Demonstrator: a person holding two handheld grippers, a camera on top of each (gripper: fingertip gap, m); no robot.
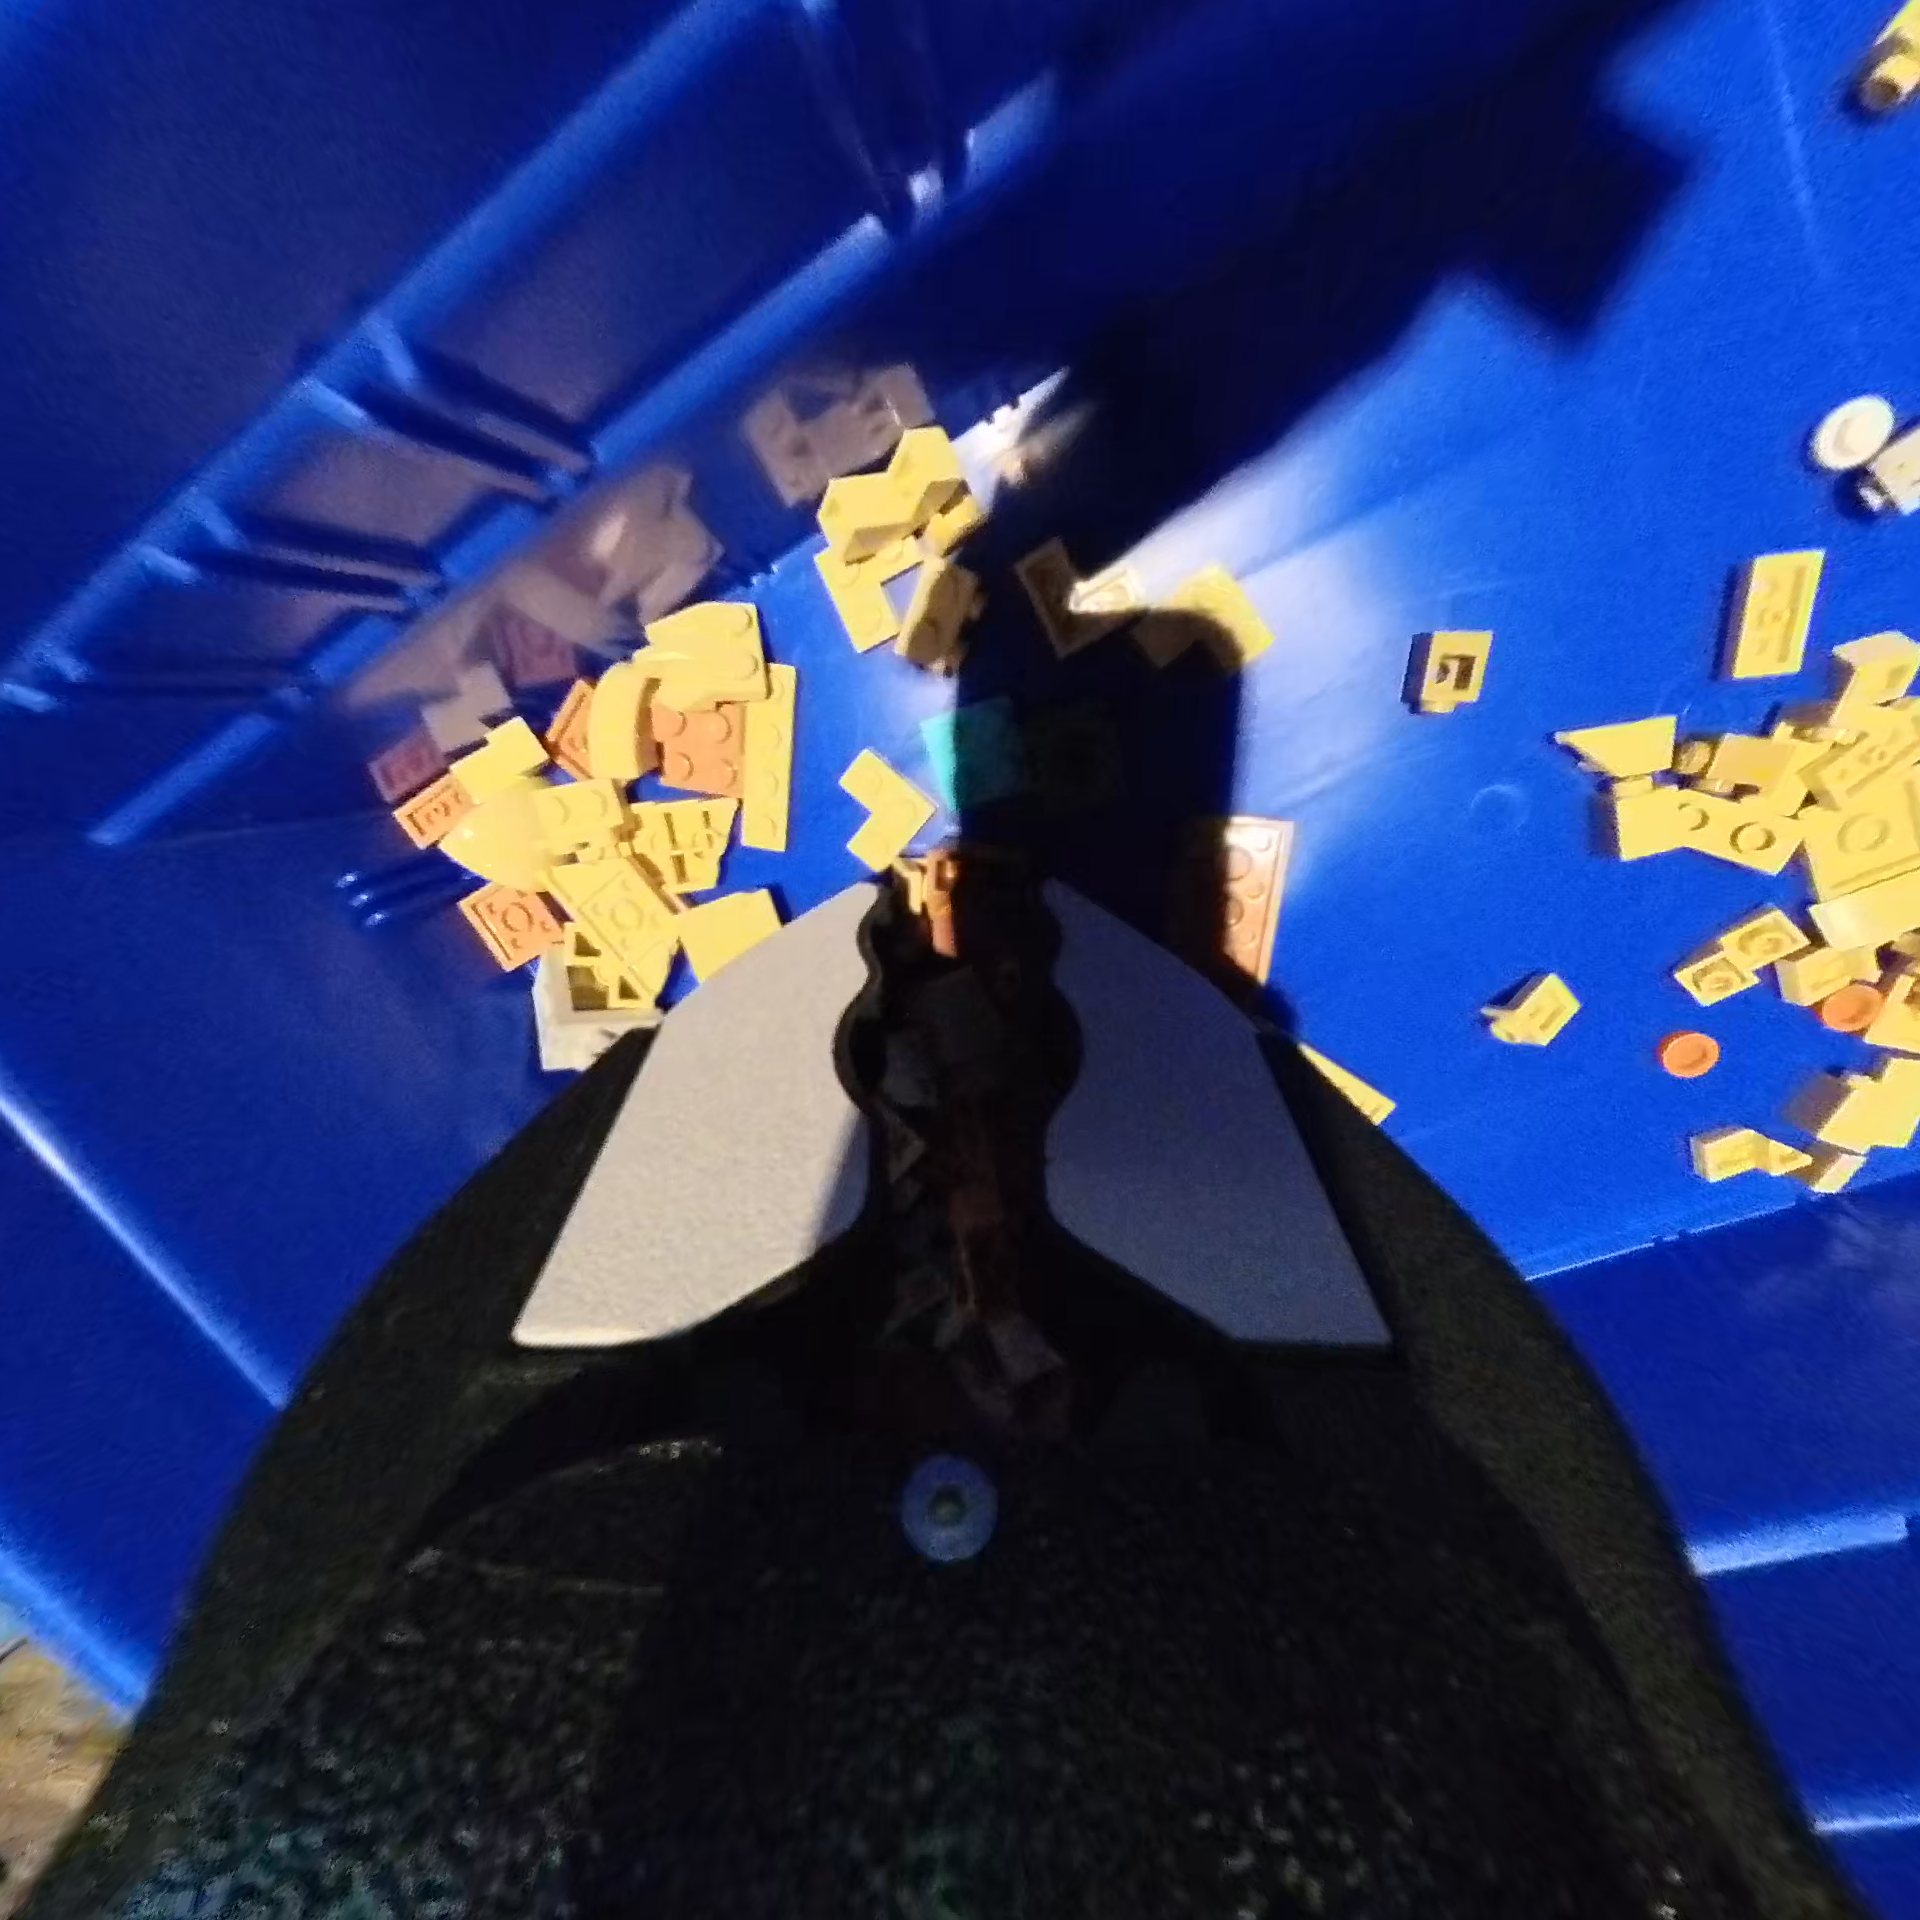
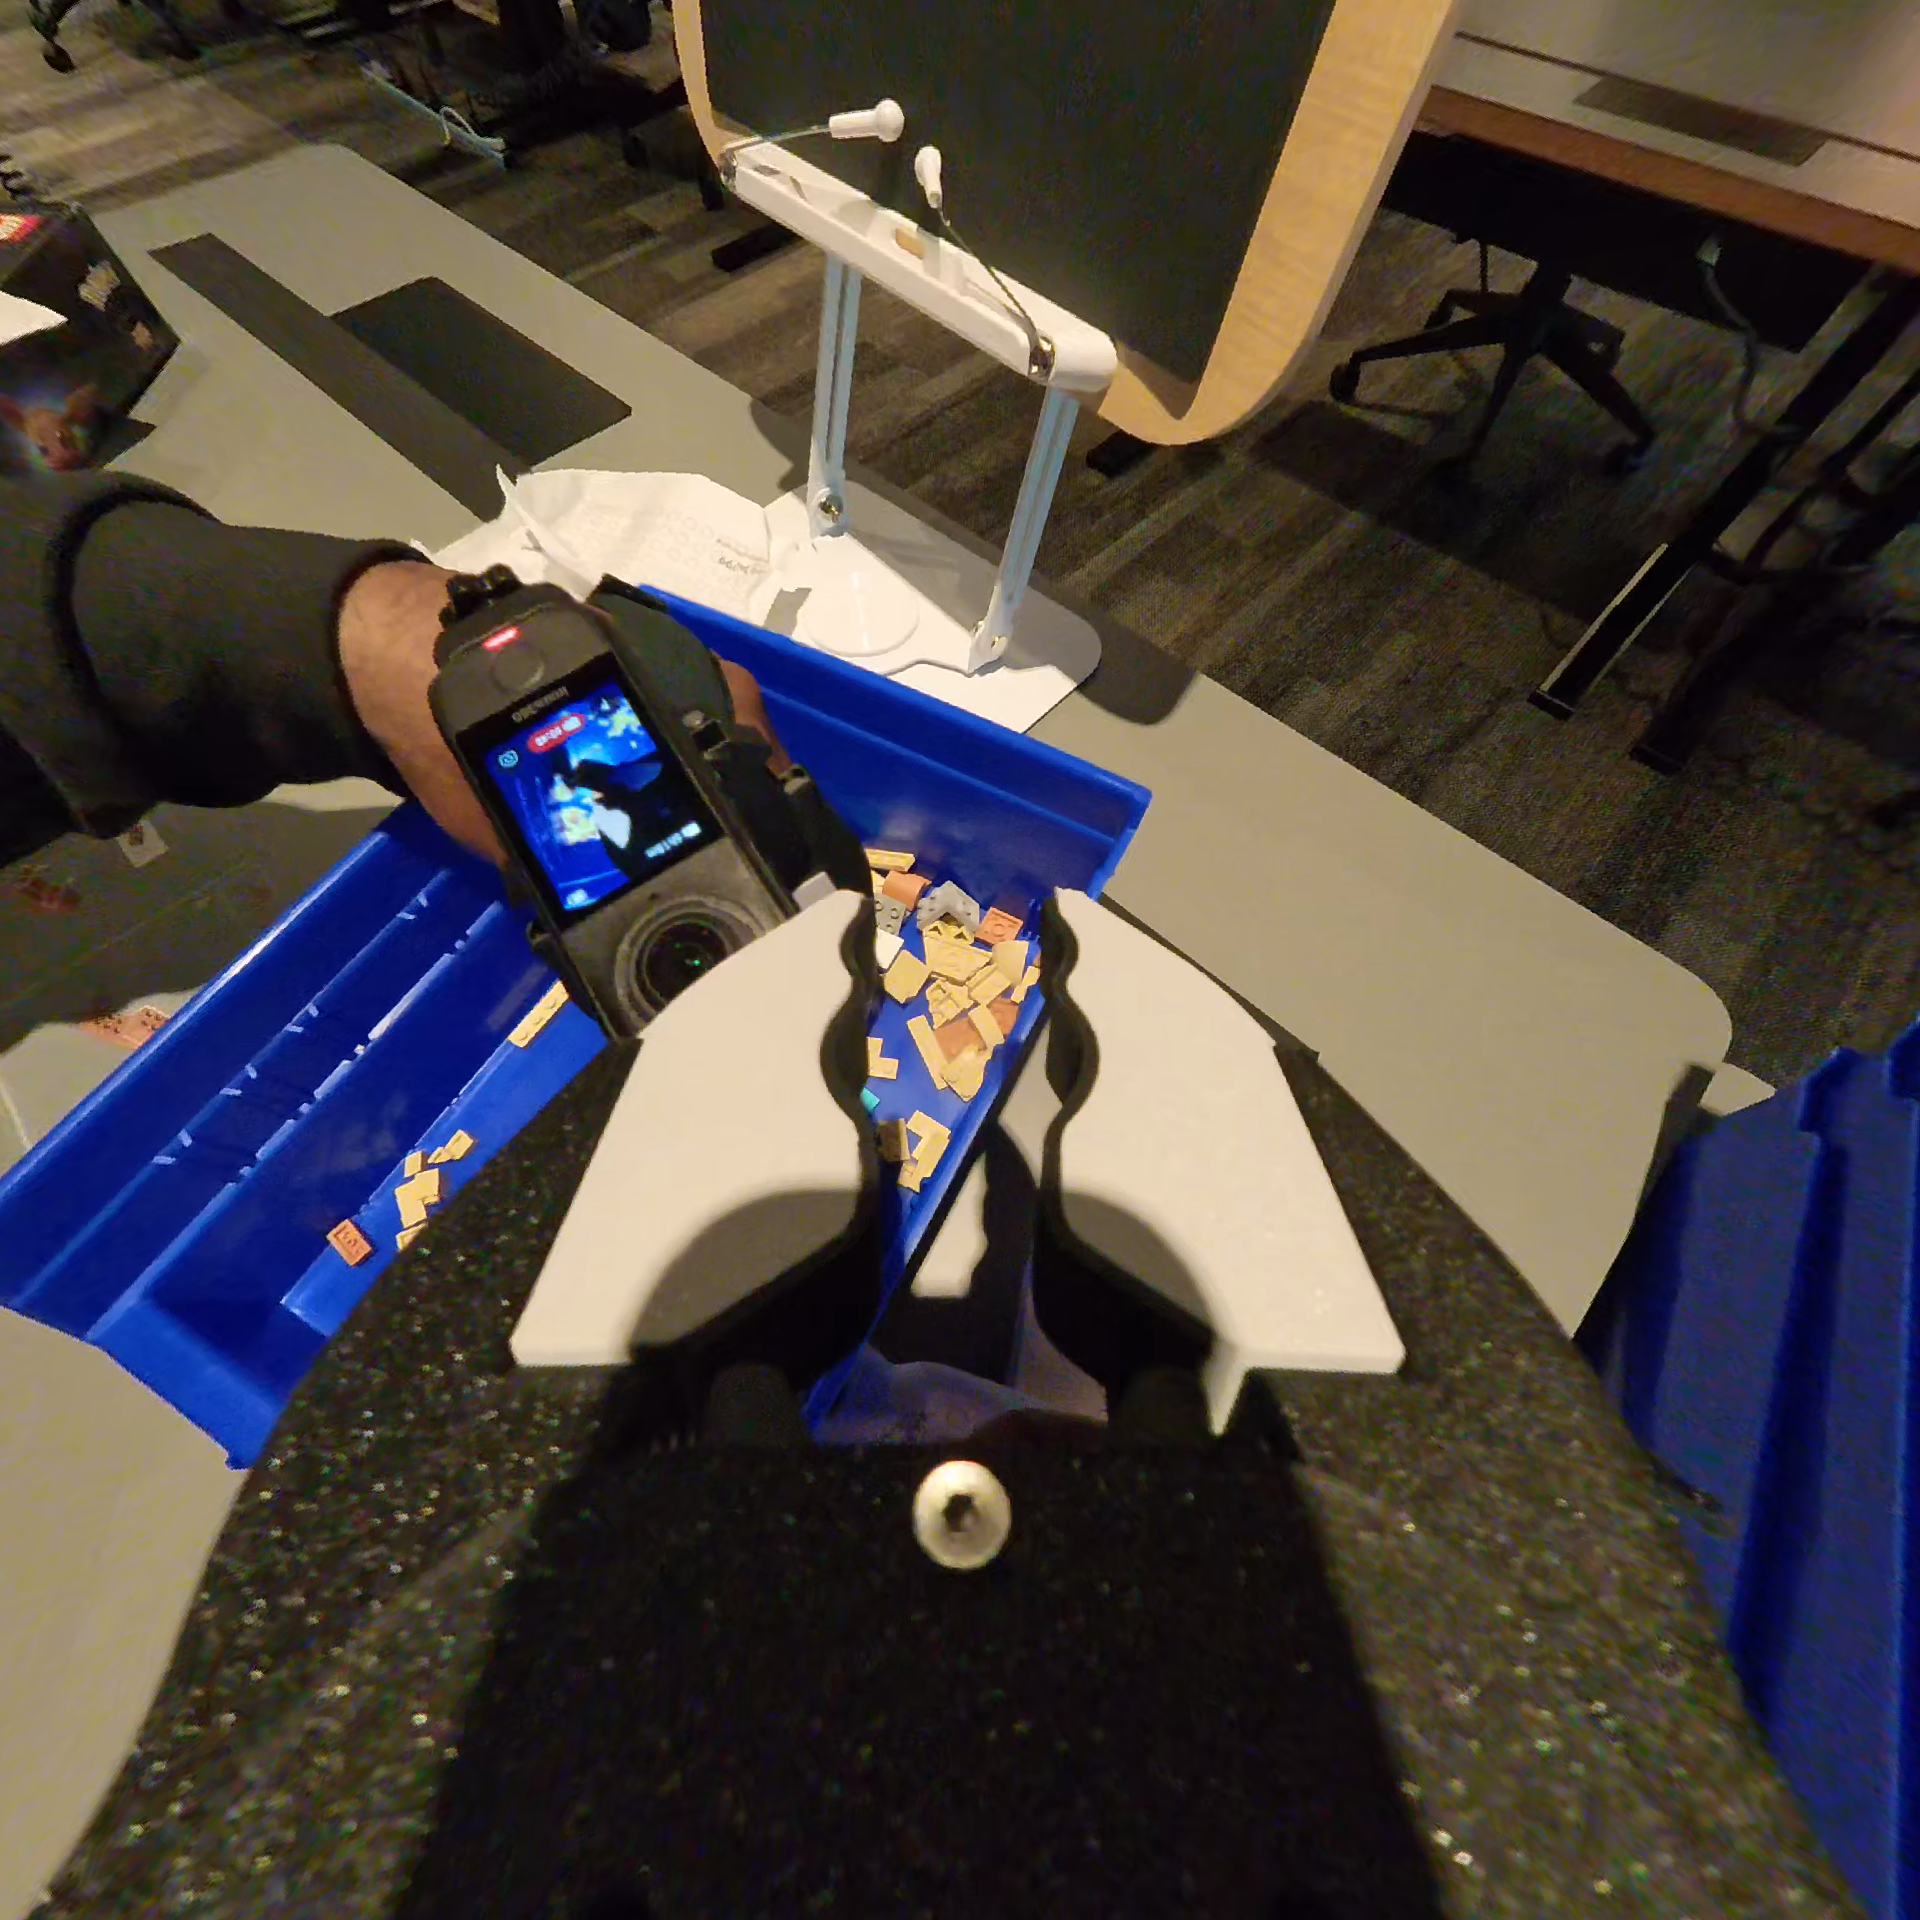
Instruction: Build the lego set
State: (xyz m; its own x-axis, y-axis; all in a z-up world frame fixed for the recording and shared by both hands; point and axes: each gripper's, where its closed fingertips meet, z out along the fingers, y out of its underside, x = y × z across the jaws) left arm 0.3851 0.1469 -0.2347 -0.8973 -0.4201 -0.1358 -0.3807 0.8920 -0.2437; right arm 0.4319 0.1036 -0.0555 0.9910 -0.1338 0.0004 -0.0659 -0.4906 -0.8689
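My left gripper (image 1: 951,899) is down inside a blue bin (image 1: 1455,436), just above its floor. Its jaws are closed on a small orange-brown brick (image 1: 940,914) at the tips. Loose yellow and orange Lego pieces (image 1: 623,810) lie in a heap to its left, with more yellow pieces (image 1: 1818,831) to the right. A teal piece (image 1: 977,748) lies just ahead in the gripper's shadow. My right gripper (image 2: 951,925) is open and empty, hovering over the near rim of the same bin (image 2: 260,1195). The left gripper's camera body (image 2: 623,831) and the hand holding it show there; its fingers are hidden.
A grey table (image 2: 1403,987) carries the bin. A second blue bin (image 2: 1818,1351) stands at the right. A white stand (image 2: 935,416) and a crumpled white bag (image 2: 623,530) sit behind the bin. A dark box (image 2: 73,312) is at the far left. The left gripper's tips are roughly 20 cm from the right gripper's.
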